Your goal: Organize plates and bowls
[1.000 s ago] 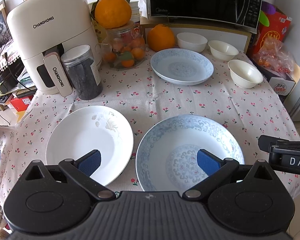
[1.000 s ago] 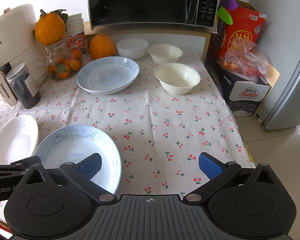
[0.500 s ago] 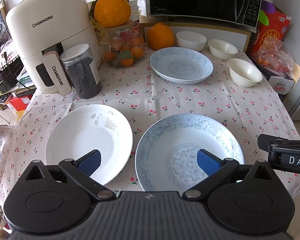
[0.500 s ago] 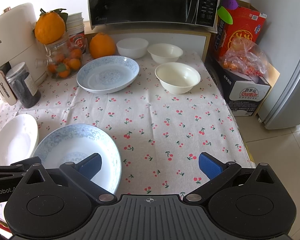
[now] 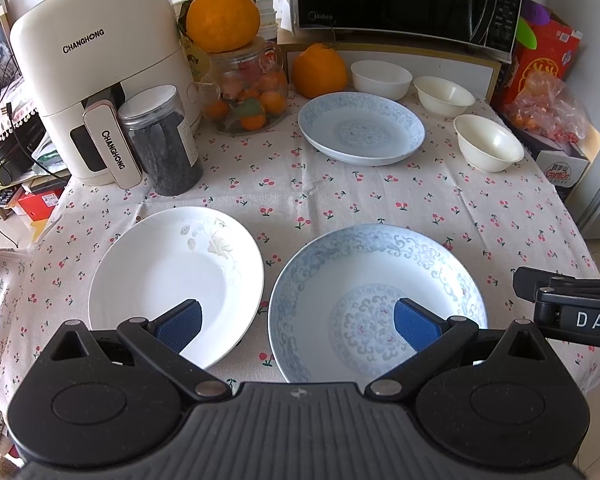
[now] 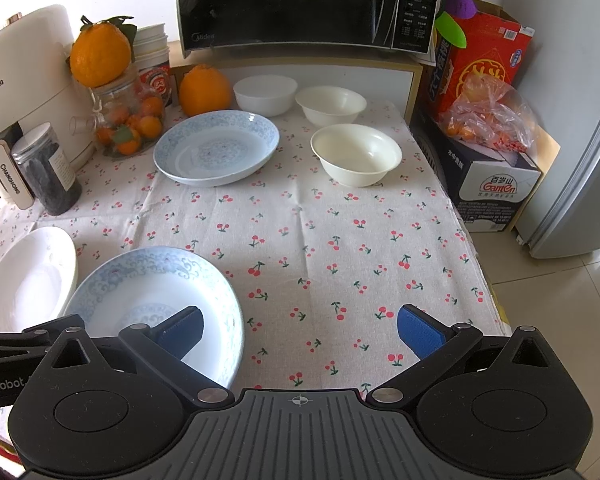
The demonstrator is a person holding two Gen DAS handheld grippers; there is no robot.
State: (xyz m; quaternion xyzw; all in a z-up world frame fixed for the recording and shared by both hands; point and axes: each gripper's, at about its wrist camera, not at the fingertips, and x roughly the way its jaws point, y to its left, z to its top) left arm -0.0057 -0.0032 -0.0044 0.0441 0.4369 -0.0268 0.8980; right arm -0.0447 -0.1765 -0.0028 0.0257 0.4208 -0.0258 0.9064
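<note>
Over the near edge of the surface, your left gripper hangs wide and empty above the white plate and near blue plate.

From the right wrist, your right gripper gapes equally wide, holding nothing; far blue plate and three bowls sit near the microwave.

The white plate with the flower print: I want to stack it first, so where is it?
The white plate lies near the front left of the table in the left wrist view, beside the near blue-patterned plate and in front of the dark jar.
</note>
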